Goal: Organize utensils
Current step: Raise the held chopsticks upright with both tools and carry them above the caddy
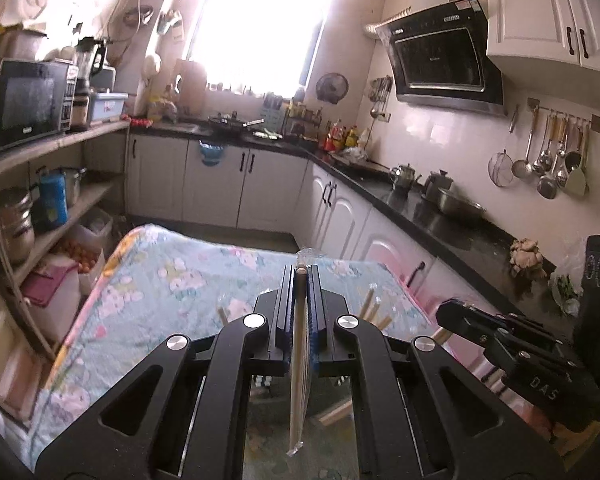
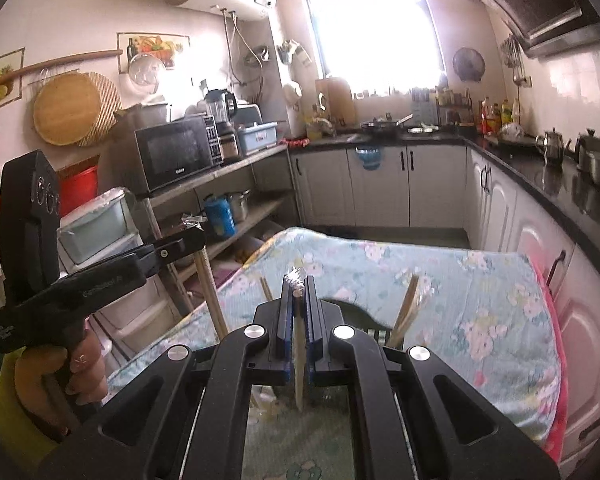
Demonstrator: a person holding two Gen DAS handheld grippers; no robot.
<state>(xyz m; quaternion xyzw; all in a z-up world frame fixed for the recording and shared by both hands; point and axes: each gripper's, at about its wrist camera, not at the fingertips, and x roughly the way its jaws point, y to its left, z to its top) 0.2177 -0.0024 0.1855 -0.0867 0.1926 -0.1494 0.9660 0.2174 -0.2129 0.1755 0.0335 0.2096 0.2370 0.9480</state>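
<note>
A kitchen with a floral-clothed table (image 1: 172,280) is lying under both cameras. The left gripper (image 1: 301,276) is clamping a plastic-wrapped pair of chopsticks (image 1: 299,360) between closed jaws, above the cloth. The right gripper (image 2: 299,284) is pinching another wrapped chopstick pair (image 2: 299,364) likewise. More chopsticks (image 2: 406,308) are standing just behind.

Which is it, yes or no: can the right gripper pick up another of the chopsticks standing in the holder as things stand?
Probably not. The right gripper is already shut on a wrapped chopstick pair, so nothing more fits, though the upright chopsticks stand close, just right of it.
</note>
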